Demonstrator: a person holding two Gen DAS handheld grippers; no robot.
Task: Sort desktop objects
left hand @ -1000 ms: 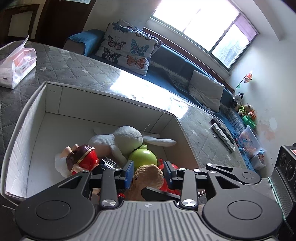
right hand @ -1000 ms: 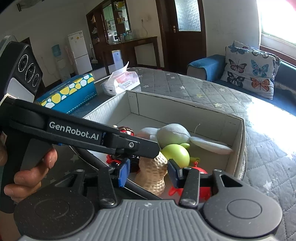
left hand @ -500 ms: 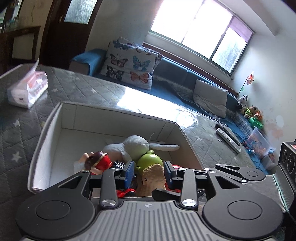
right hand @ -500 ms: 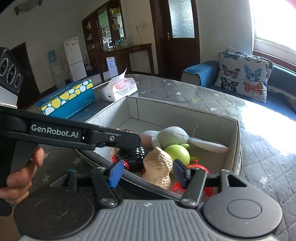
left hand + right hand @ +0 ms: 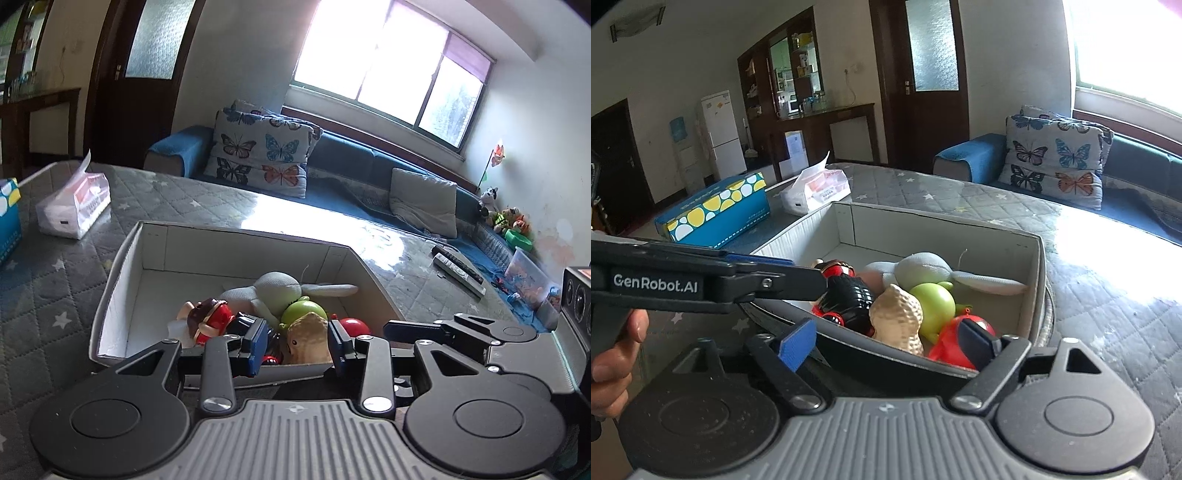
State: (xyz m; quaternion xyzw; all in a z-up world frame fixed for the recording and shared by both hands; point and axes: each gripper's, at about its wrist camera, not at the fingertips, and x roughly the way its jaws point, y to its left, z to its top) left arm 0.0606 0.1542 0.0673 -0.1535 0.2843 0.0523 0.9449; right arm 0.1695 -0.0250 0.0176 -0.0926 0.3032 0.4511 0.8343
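L gripper (image 5: 295, 349): tilted down, fingers (image 5: 255, 345) part-spread, jaws opening, pads not pressing. R gripper (image 5: 892, 341): tilted down, blue fingers (image 5: 796, 345) wide apart, jaws opening, pads gripping nothing. Hand (image 5: 613, 354) wraps L gripper's handle.

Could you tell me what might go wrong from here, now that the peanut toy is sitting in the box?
1. The peanut toy stands upright, leaning on the green ball near the box front wall; it may topple.
2. The right gripper, jaws opening and empty, sits close to the box's near rim and could snag it.
3. The left gripper crosses just ahead of it, so the two could bump.
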